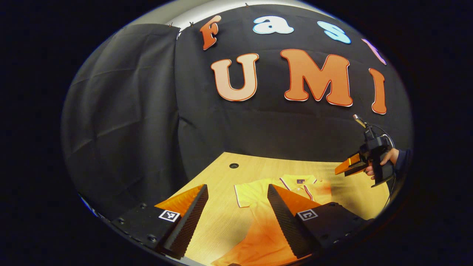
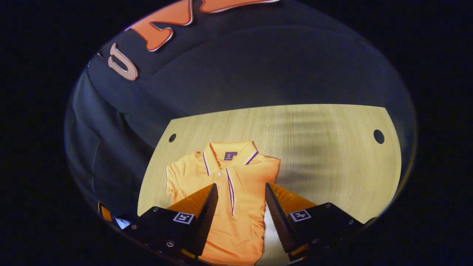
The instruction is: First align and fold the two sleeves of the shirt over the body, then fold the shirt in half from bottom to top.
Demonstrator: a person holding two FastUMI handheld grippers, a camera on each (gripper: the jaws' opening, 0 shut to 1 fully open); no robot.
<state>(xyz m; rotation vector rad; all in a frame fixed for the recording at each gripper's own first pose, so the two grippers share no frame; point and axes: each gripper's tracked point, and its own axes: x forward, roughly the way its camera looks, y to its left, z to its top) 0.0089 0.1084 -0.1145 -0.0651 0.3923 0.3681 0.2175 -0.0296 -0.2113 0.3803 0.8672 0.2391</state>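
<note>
Shirt (image 2: 229, 192) is lying flat on the wooden worktop (image 2: 325, 147), collar (image 2: 228, 153) pointing toward the booth's black wall. On the side of the shirt nearer the worktop's far round hole (image 2: 378, 136), the edge is running straight down from the shoulder, so that sleeve is looking folded in over the body; on the other side the short sleeve (image 2: 175, 181) is still sticking out flat.

I am holding my right tool (image 2: 241, 207) above the shirt's lower body, its fingers spread apart with nothing between them, the buttoned front strip showing in the gap.

I am holding my left tool (image 1: 238, 210) over the shirt's open-sleeve side, fingers also spread wide and gripping nothing, with the sleeve and bare worktop showing between them. In the left gripper view my hand (image 1: 384, 160) is carrying the right tool in the air beyond the shirt's collar end, clear of the cloth.
</note>
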